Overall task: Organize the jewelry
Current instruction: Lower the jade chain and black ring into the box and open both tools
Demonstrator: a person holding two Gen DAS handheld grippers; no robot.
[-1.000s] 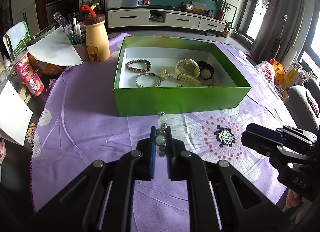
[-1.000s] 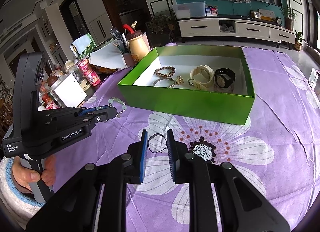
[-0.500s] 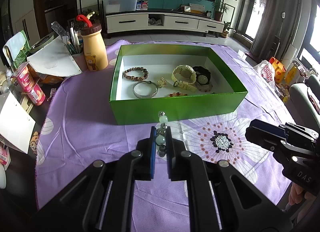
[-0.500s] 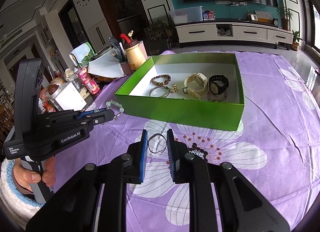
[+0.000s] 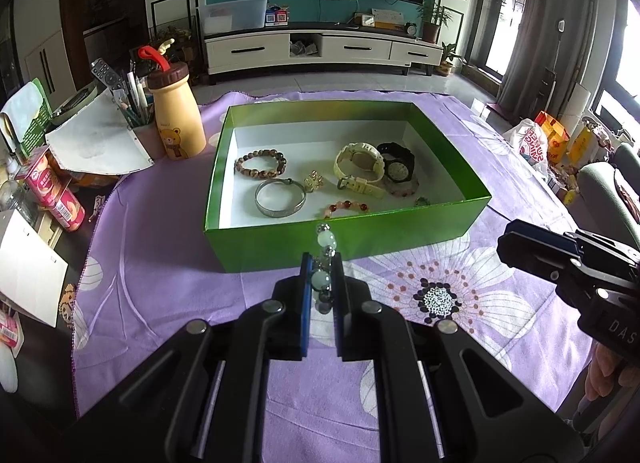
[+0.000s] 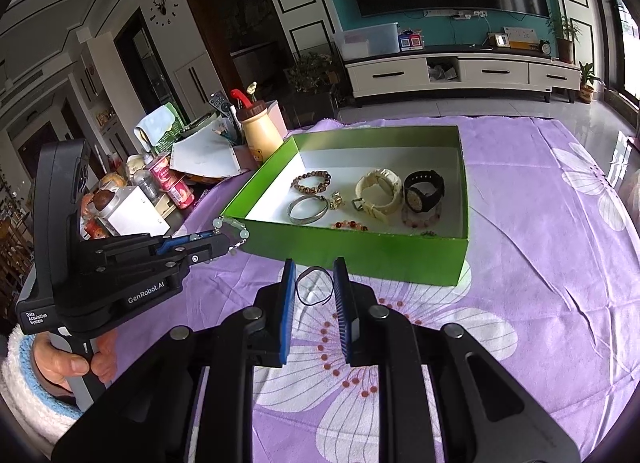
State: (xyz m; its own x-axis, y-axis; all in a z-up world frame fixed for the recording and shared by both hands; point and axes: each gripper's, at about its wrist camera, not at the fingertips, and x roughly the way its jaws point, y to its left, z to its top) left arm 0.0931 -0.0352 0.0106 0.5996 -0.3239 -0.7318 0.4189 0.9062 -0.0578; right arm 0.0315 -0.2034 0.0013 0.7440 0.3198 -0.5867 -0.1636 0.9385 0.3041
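Note:
My left gripper (image 5: pixel 322 263) is shut on a pale green bead bracelet (image 5: pixel 326 241), whose beads stick out past the fingertips just short of the green box's (image 5: pixel 280 247) front wall. From the right wrist view that bracelet (image 6: pixel 234 229) dangles from the left gripper (image 6: pixel 216 241) near the box's left corner. My right gripper (image 6: pixel 314 275) is shut on a thin black elastic loop (image 6: pixel 314 287), held above the cloth in front of the box (image 6: pixel 360 253). Inside the box lie a brown bead bracelet (image 5: pixel 261 163), a silver bangle (image 5: pixel 280 199), a cream watch (image 5: pixel 360 163) and a black watch (image 5: pixel 396 165).
A purple flowered cloth (image 5: pixel 160 283) covers the table. Left of the box stand a yellow bear bottle (image 5: pixel 176 119), a pen cup, red cans (image 5: pixel 54 191) and papers. A hand (image 6: pixel 60 363) grips the left gripper's handle. Bags and a chair sit off the table's right side.
Both grippers have lifted slightly with their pieces still held. More of the box's inside shows now, including the red bead bracelet by its front wall.

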